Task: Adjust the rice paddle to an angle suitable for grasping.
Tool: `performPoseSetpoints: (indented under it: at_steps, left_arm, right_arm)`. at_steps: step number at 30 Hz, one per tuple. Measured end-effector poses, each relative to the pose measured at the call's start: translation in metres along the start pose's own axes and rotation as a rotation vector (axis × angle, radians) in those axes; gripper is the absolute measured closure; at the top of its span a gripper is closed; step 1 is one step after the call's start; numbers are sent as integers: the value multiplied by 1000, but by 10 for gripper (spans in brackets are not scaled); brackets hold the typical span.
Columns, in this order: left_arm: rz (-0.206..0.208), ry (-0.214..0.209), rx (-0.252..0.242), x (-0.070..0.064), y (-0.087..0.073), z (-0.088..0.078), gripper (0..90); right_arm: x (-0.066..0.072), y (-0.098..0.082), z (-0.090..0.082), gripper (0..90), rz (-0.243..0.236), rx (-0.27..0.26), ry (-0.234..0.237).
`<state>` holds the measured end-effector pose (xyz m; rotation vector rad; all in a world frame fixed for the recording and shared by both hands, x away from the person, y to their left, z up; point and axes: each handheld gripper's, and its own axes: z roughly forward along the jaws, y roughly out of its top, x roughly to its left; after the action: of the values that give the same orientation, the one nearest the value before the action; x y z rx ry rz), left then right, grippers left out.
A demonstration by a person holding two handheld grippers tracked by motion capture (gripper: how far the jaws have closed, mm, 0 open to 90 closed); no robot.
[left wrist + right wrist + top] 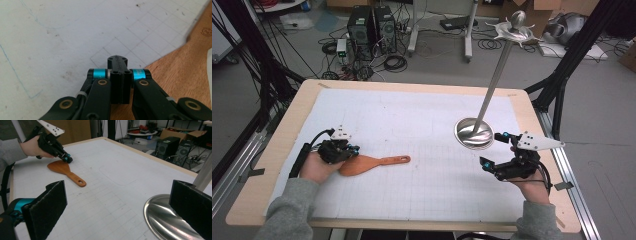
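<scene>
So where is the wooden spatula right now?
High view: the wooden spatula lies flat on the table's left side, its blade under the left gripper, handle toward the metal stand.

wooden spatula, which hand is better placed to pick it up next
Left. The left gripper, jaws shut, sits at the wooden spatula blade. The right gripper is open by the steel stand, far from it.

Beside the left gripper [343, 150] lies a wooden spatula [371, 163] — smooth, warm orange, lightly glossy. By the right gripper [495, 150] stands a polished metal stand [476, 131] — mirror-bright. Matt white gridded paper [422, 125] covers the pale wood table [292, 115].
</scene>
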<state>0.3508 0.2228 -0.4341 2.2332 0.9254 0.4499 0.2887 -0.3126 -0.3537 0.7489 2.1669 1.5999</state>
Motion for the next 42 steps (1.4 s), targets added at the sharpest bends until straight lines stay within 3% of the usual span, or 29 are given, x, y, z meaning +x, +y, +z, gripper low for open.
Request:
performPoseSetpoints:
  at_steps: [4,17,20,33,38,42]
  left_arm:
    - [21,-10,0,-8,-6,-7,895]
    - [18,-33,-18,-26,-21,-20,895]
    - [10,-58,-17,-30,-23,-23,895]
    - [40,-84,-30,-57,-35,-35,895]
    - [36,-80,-30,-56,-32,-36,892]
    - [9,-89,-74,-53,-23,-42,865]
  right_arm:
    - [0,0,1,2,-1,3,1]
    - [0,0,3,2,-1,8,1]
    - [0,0,3,2,-1,8,1]
    - [0,0,4,2,-8,9,3]
    - [1,0,4,2,-8,10,4]
    - [0,1,4,2,-6,7,4]
